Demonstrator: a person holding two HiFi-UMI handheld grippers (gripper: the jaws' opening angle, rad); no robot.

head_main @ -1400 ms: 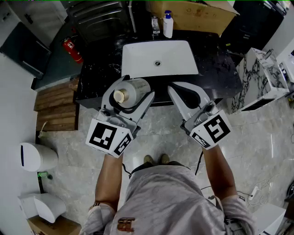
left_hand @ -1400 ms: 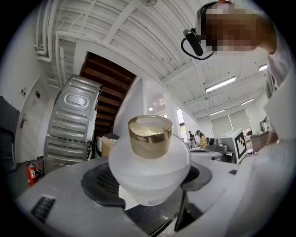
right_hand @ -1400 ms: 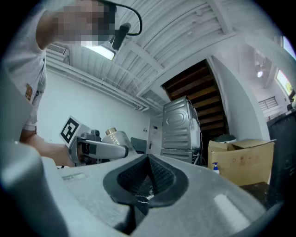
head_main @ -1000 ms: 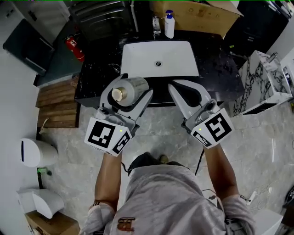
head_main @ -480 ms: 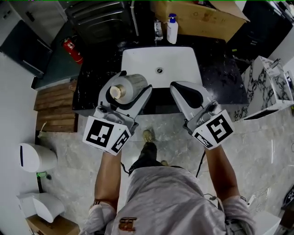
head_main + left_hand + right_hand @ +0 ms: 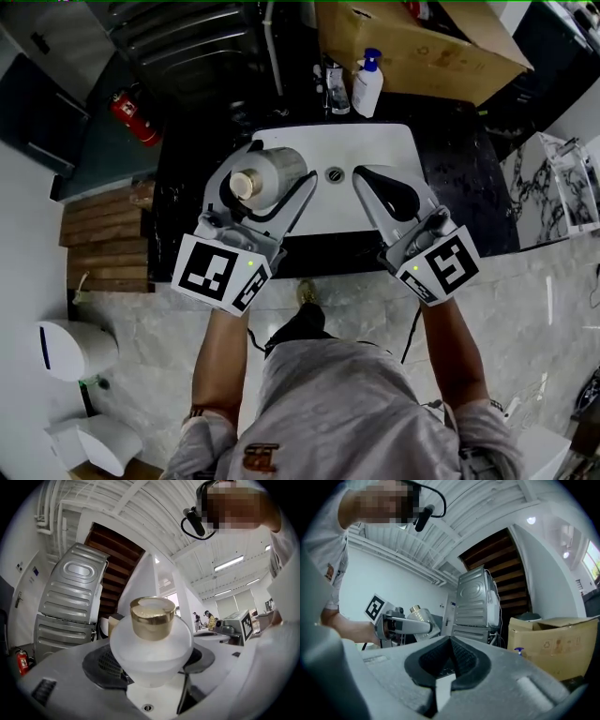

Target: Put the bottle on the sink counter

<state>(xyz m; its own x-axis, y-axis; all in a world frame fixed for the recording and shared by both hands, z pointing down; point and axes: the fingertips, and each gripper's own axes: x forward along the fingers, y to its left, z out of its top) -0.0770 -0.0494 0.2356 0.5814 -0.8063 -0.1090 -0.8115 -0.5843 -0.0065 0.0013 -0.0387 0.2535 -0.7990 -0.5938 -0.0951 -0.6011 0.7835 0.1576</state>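
Observation:
A frosted white bottle [image 6: 278,167] with a gold cap [image 6: 152,616] lies tilted in my left gripper [image 6: 274,178], which is shut on its body. In the left gripper view the bottle [image 6: 151,648] fills the gap between the jaws, cap towards the camera. It hangs over the left part of the white basin [image 6: 384,141] set in the black marble sink counter [image 6: 464,178]. My right gripper [image 6: 367,178] is shut and holds nothing, over the basin's right half. The right gripper view shows its pads [image 6: 461,660] pressed together, with the bottle [image 6: 419,616] off to the left.
A faucet [image 6: 336,89] and a white pump bottle [image 6: 367,84] stand behind the basin. A cardboard box [image 6: 422,47] sits at the back right. A metal appliance [image 6: 197,37] and a red fire extinguisher [image 6: 131,117] are at the back left, wooden boards [image 6: 103,239] on the floor.
The person has stepped towards the counter. Both grippers have moved from in front of the counter edge to above the basin. The bottle stays in the left gripper.

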